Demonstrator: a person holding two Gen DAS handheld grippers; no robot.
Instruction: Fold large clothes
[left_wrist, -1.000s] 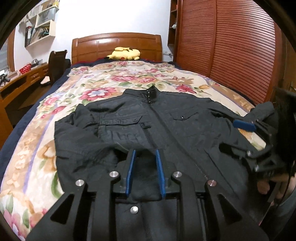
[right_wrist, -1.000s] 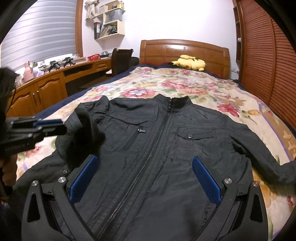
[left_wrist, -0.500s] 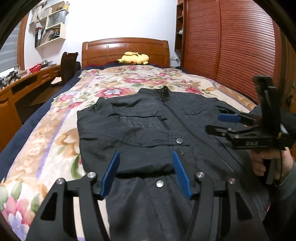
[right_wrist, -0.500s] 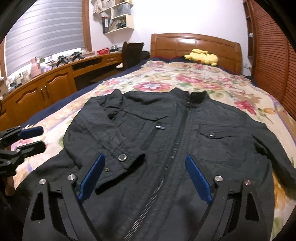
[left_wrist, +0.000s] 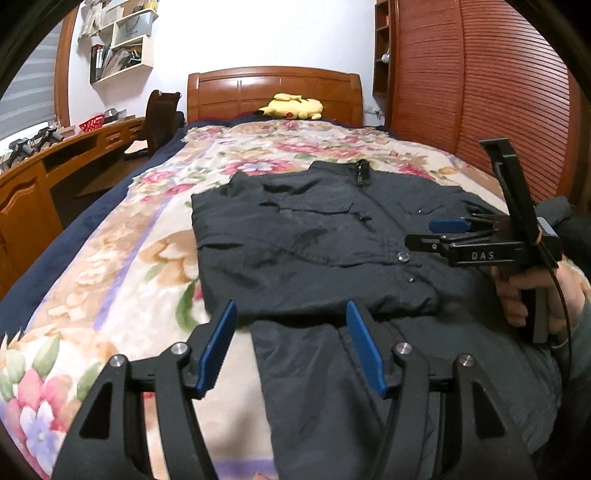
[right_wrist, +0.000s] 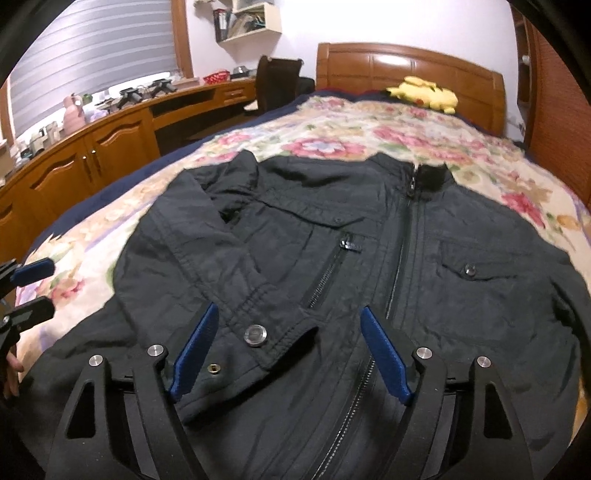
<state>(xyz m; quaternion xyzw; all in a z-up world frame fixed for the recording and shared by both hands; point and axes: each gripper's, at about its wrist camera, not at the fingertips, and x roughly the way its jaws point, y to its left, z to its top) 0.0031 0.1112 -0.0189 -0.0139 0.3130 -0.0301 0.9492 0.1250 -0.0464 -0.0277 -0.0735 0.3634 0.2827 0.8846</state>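
A floral blanket (left_wrist: 122, 266) is covering the bed (right_wrist: 406, 70), a wooden desk (right_wrist: 110, 147) running beside it. The black jacket (right_wrist: 424, 258) is lying there, one sleeve (right_wrist: 221, 266) now folded across its chest. The left tool (left_wrist: 291, 345), earlier pinching fabric, is standing spread and empty; the right tool (right_wrist: 288, 352) is closing, gripping nothing.

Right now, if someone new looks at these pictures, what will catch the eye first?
The black jacket lies spread on the flowered bedspread, one sleeve folded across its front. A yellow plush toy rests against the wooden headboard. The right gripper hovers over the sleeve's cuff, jaws closing without touching it.
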